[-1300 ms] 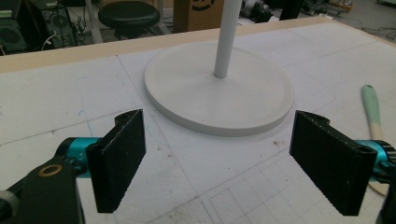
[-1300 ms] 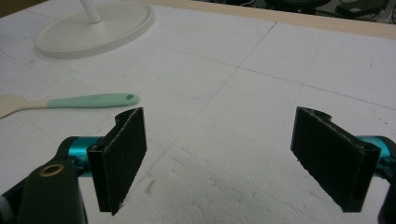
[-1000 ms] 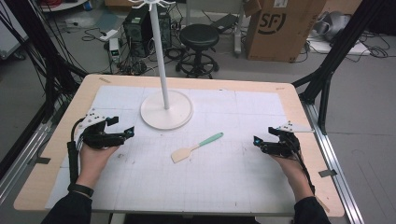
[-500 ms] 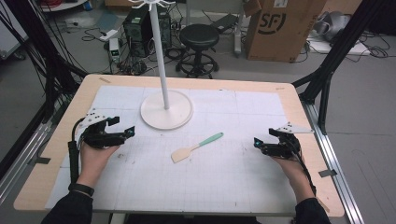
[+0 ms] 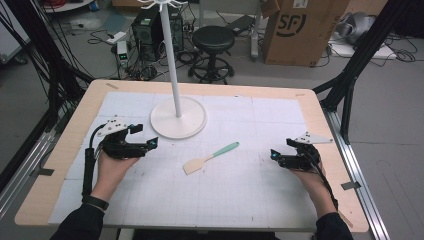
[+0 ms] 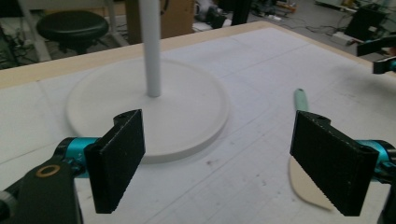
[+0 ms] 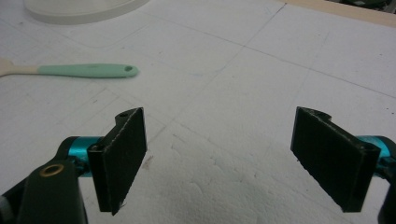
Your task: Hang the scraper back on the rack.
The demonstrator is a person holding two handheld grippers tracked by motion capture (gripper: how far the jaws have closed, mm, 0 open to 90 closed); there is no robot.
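Note:
A spatula [image 5: 210,157] with a mint-green handle and a cream blade lies flat on the white mat near the table's middle. My left gripper [image 5: 145,136] rests on the mat to its left, open and empty, just in front of the white stand's round base [image 5: 178,117]. The left gripper view has the open gripper [image 6: 219,158] facing that base [image 6: 187,102], with the spatula [image 6: 300,99] partly behind the right-hand jaw. My right gripper [image 5: 281,150] sits at the right side, open and empty. From the right gripper view the gripper [image 7: 229,158] is wide apart and the spatula handle [image 7: 88,70] lies farther off.
The stand's thin white pole [image 5: 170,55] rises from the base at the back middle. The wooden table edge [image 5: 320,117] frames the mat. Behind the table are a black stool [image 5: 213,40], a cardboard box [image 5: 300,30] and floor cables. The other gripper [image 6: 380,53] appears far right in the left gripper view.

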